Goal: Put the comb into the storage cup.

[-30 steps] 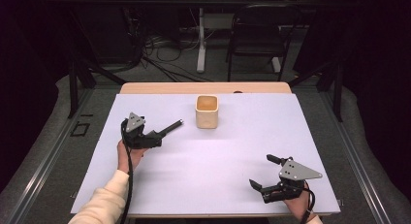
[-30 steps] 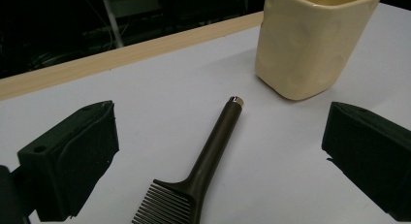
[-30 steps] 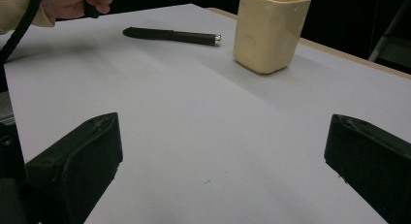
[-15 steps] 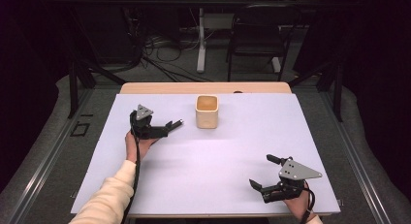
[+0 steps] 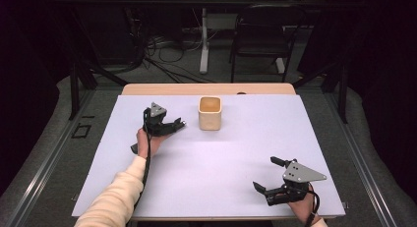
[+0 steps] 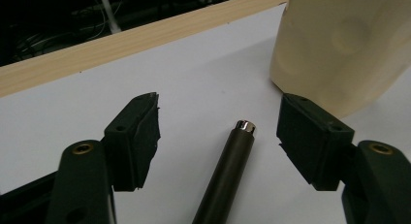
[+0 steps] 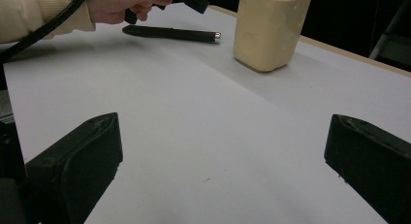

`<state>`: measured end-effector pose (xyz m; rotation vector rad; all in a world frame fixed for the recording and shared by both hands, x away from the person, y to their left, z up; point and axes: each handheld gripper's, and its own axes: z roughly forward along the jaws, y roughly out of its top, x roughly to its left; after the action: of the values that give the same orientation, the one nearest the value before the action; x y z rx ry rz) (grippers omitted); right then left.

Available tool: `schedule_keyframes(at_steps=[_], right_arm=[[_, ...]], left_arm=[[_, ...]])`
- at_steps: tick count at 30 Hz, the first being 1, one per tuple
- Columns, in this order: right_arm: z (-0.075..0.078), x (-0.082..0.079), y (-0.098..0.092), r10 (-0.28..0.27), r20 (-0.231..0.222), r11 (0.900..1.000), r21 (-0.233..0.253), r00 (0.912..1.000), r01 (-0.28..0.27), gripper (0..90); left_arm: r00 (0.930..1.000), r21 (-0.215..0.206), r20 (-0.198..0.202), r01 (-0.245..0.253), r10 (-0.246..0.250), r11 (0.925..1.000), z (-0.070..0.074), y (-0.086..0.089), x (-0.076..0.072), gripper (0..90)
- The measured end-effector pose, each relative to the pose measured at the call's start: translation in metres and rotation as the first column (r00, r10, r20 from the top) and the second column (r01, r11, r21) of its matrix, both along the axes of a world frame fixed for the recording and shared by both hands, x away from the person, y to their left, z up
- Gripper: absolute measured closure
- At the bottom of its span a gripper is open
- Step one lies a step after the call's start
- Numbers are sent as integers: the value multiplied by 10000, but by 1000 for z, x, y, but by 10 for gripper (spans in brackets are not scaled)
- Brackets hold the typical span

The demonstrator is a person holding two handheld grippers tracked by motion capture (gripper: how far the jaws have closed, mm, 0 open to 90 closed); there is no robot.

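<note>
A dark slim pen with a silver tip lies on the white table sheet, its tip close to a cream square cup. My left gripper hovers over the pen's front part, open, one jaw on each side of the pen and clear of it. The cup stands just beyond the right jaw. The pen's rear end sticks out below the hand. My right gripper rests open near the front right of the table, holding nothing. From there I see the pen and the cup far ahead.
The white sheet covers the table; a bare wooden strip runs along its far edge. A chair and cables sit on the floor behind the table.
My left gripper moved right toward the cup with the pen, then opened; the pen now lies on the table between its jaws. The right gripper has not moved.
</note>
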<state>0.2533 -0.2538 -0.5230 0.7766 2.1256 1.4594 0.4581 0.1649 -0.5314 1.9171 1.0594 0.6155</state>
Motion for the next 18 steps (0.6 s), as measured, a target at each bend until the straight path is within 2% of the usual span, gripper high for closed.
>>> schedule_keyframes(at_steps=[5,11,15,18], right_arm=[[0,0,0,-16,6,10000,12,10000,16,0],[0,0,0,-7,3,10000,2,10000,7,0],[0,0,0,17,-15,10000,-39,10000,-17,0],[0,0,0,23,17,10000,6,10000,-23,0]], left_arm=[[9993,41,-346,-151,153,9999,-8,-4,10,540],[9979,53,-637,-90,94,9999,-14,-10,17,775],[9967,126,-815,-47,57,9999,-19,-12,21,888],[9950,161,-995,-61,77,9999,-22,-14,24,900]])
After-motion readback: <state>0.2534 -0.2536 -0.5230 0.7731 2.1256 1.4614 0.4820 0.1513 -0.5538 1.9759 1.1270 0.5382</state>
